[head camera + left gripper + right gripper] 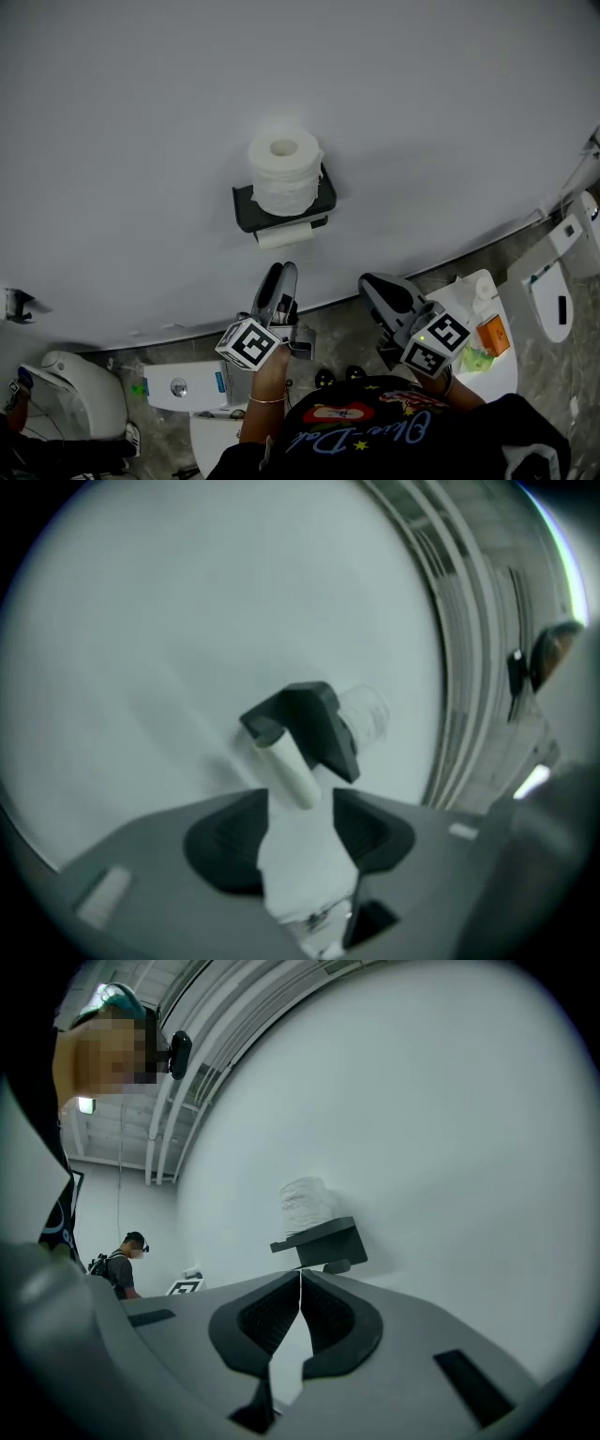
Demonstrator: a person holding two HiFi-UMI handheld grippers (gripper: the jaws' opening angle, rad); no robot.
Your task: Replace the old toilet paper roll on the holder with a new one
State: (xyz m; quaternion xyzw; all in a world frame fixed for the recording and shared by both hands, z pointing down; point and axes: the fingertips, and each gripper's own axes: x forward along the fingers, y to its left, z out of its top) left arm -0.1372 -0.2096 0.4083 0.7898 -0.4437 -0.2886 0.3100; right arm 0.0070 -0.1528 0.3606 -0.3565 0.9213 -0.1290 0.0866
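While closing in on the nearly spent roll (pixel 284 234), keep the left gripper (pixel 281 272) square to the tube and pinch across its middle, gently. Probably little more than cardboard, so easy to crush.

Centre of the head view: dark holder (pixel 246 208) fixed to a white wall (pixel 141 112), spent roll tucked under its lower edge, full roll (pixel 284 173) standing on its top shelf.

Left jaws spread, nothing pinched, only wall and the far-off tube visible through the gap. Right gripper (pixel 370 281) just below and right of the holder, jaws pressed together on nothing. Both short of the holder, not touching.

Spent roll: long axis flat along the wall, running left to right, right end slightly higher. Full roll: on end, axis upright, open core facing the head camera.
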